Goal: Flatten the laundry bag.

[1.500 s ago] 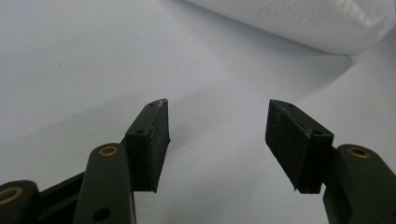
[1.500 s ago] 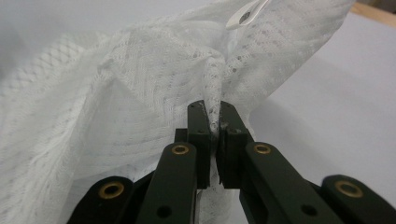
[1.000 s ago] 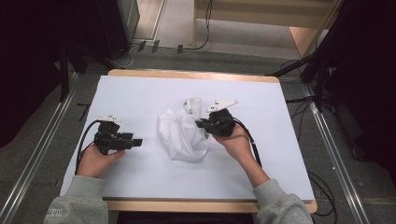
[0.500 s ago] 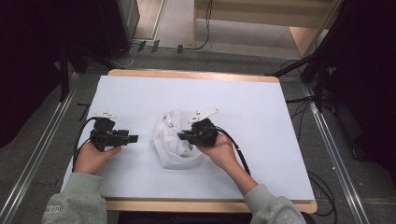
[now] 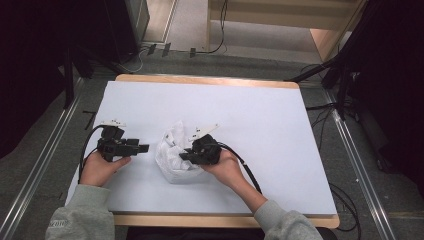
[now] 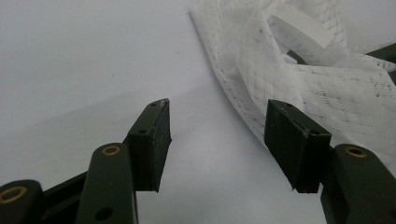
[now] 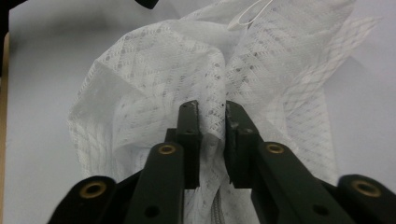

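A crumpled white mesh bag [image 5: 172, 155] lies on the white table cover, left of centre near the front. My right gripper [image 5: 182, 156] points left into the bag. Its jaws have just been opening. In the right gripper view they stand a little apart [image 7: 212, 112], with a fold of the mesh bag [image 7: 154, 93] lying loosely between the pads, and a zipper shows low between the jaws. My left gripper [image 5: 145, 148] lies just left of the bag and points at it. Its jaws [image 6: 217, 130] stand wide open over bare cover, and the bag's edge [image 6: 317, 88] lies just beyond the right pad.
The white cover [image 5: 260, 115] spreads over the wooden table [image 5: 210, 80], with bare room at the back and on the right. Cables [image 5: 245, 165] trail from both grippers toward the person. Dark equipment and metal rails [image 5: 350, 150] flank the table.
My right hand has come left and toward the person, dragging the mesh bag with it. The bag now lies closer to the left gripper, which has stayed about where it was.
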Demonstrator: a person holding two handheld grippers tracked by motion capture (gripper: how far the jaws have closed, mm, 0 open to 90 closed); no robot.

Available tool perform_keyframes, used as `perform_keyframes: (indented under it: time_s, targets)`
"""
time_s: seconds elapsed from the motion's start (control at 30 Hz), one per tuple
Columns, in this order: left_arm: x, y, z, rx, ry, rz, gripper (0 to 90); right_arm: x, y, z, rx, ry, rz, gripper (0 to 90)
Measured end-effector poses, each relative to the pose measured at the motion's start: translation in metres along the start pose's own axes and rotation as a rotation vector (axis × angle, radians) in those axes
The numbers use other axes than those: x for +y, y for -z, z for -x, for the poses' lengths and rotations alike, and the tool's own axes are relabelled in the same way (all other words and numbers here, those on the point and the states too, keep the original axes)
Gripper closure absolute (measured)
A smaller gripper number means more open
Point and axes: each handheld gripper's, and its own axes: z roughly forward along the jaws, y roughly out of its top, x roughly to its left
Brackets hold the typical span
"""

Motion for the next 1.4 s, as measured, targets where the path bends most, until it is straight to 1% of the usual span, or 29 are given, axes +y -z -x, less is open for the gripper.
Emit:
perform_keyframes:
  time_s: [0.07, 0.1, 0.13, 0.17, 0.2, 0.23, 0.27, 0.3, 0.4, 0.43, 0.5, 0.53, 0.57, 0.6, 0.63, 0.7, 0.73, 0.8, 0.83, 0.87, 0.9, 1.03, 1.07, 1.1, 1.2, 1.23, 1.27, 1.33, 1.4]
  targets:
    - [0.002, 0.001, 0.003, -0.006, -0.016, 0.003, 42.0, 0.002, 0.006, 0.002, 0.007, -0.008, 0.007, 65.9]
    - [0.002, 0.001, 0.003, -0.006, -0.016, 0.003, 42.0, 0.002, 0.006, 0.002, 0.007, -0.008, 0.007, 65.9]
    - [0.002, 0.001, 0.005, -0.010, -0.020, 0.005, 42.0, 0.004, 0.014, 0.004, 0.010, -0.013, 0.019, 58.5]
    - [0.003, 0.001, 0.007, -0.012, -0.027, 0.007, 42.0, 0.004, 0.014, 0.004, 0.010, -0.013, 0.019, 58.5]
    - [0.004, 0.001, 0.008, -0.016, -0.030, 0.007, 42.0, 0.005, 0.019, 0.005, 0.010, -0.016, 0.026, 54.9]
    - [0.005, 0.001, 0.010, -0.017, -0.035, 0.008, 42.0, 0.006, 0.030, 0.007, 0.002, -0.022, 0.050, 50.5]
    - [0.007, 0.001, 0.013, -0.019, -0.047, 0.011, 42.1, 0.006, 0.034, 0.008, 0.003, -0.025, 0.060, 48.1]
    - [0.007, 0.001, 0.013, -0.019, -0.047, 0.011, 42.1, 0.006, 0.034, 0.008, 0.003, -0.025, 0.060, 48.1]
    - [0.010, -0.002, 0.016, -0.025, -0.059, 0.009, 42.1, 0.006, 0.051, 0.012, -0.021, -0.032, 0.080, 47.3]
    - [0.012, -0.003, 0.017, -0.027, -0.062, 0.007, 42.2, 0.003, 0.062, 0.016, -0.033, -0.048, 0.084, 48.3]
    - [0.014, -0.006, 0.018, -0.030, -0.069, 0.007, 42.2, 0.001, 0.065, 0.018, -0.042, -0.052, 0.083, 49.3]
    - [0.018, -0.010, 0.019, -0.032, -0.070, 0.005, 42.3, -0.005, 0.070, 0.021, -0.065, -0.062, 0.070, 50.7]
    - [0.018, -0.010, 0.019, -0.032, -0.070, 0.005, 42.3, -0.005, 0.070, 0.021, -0.065, -0.062, 0.070, 50.7]
    - [0.020, -0.012, 0.019, -0.033, -0.071, 0.004, 42.4, -0.013, 0.072, 0.025, -0.081, -0.076, 0.064, 51.9]
    - [0.024, -0.017, 0.020, -0.036, -0.084, -0.004, 42.5, -0.017, 0.072, 0.027, -0.088, -0.082, 0.057, 52.3]
    - [0.027, -0.020, 0.020, -0.035, -0.087, -0.007, 42.6, -0.020, 0.073, 0.028, -0.096, -0.094, 0.045, 53.0]
    - [0.031, -0.024, 0.020, -0.032, -0.094, -0.013, 42.7, -0.026, 0.073, 0.031, -0.111, -0.107, 0.032, 53.1]
    - [0.035, -0.028, 0.019, -0.036, -0.093, -0.012, 42.7, -0.028, 0.073, 0.032, -0.115, -0.112, 0.028, 53.2]
    - [0.039, -0.032, 0.017, -0.042, -0.089, -0.019, 42.9, -0.035, 0.072, 0.035, -0.126, -0.130, 0.013, 53.1]
    - [0.039, -0.032, 0.017, -0.042, -0.089, -0.019, 42.9, -0.035, 0.072, 0.035, -0.126, -0.130, 0.013, 53.1]
    - [0.041, -0.034, 0.017, -0.046, -0.085, -0.015, 43.1, -0.040, 0.070, 0.037, -0.132, -0.142, 0.001, 52.4]
    - [0.050, -0.047, 0.016, -0.054, -0.087, -0.028, 43.6, -0.048, 0.065, 0.037, -0.133, -0.163, -0.026, 51.2]
    - [0.050, -0.047, 0.016, -0.054, -0.087, -0.028, 43.9, -0.048, 0.065, 0.037, -0.133, -0.163, -0.026, 51.2]
    - [0.052, -0.053, 0.016, -0.053, -0.091, -0.048, 44.3, -0.051, 0.063, 0.038, -0.131, -0.167, -0.032, 51.0]
    - [0.056, -0.060, 0.016, -0.051, -0.085, -0.059, 47.2, -0.055, 0.060, 0.038, -0.125, -0.189, -0.045, 51.0]
    - [0.058, -0.061, 0.016, -0.074, -0.071, -0.065, 52.1, -0.056, 0.059, 0.039, -0.123, -0.197, -0.051, 51.1]
    - [0.059, -0.063, 0.016, -0.085, -0.073, -0.064, 59.1, -0.057, 0.058, 0.039, -0.118, -0.201, -0.051, 51.8]
    - [0.062, -0.066, 0.018, -0.077, -0.083, -0.068, 67.6, -0.059, 0.055, 0.040, -0.105, -0.216, -0.057, 54.2]
    - [0.062, -0.069, 0.019, -0.079, -0.088, -0.075, 76.1, -0.060, 0.052, 0.040, -0.091, -0.230, -0.073, 59.3]
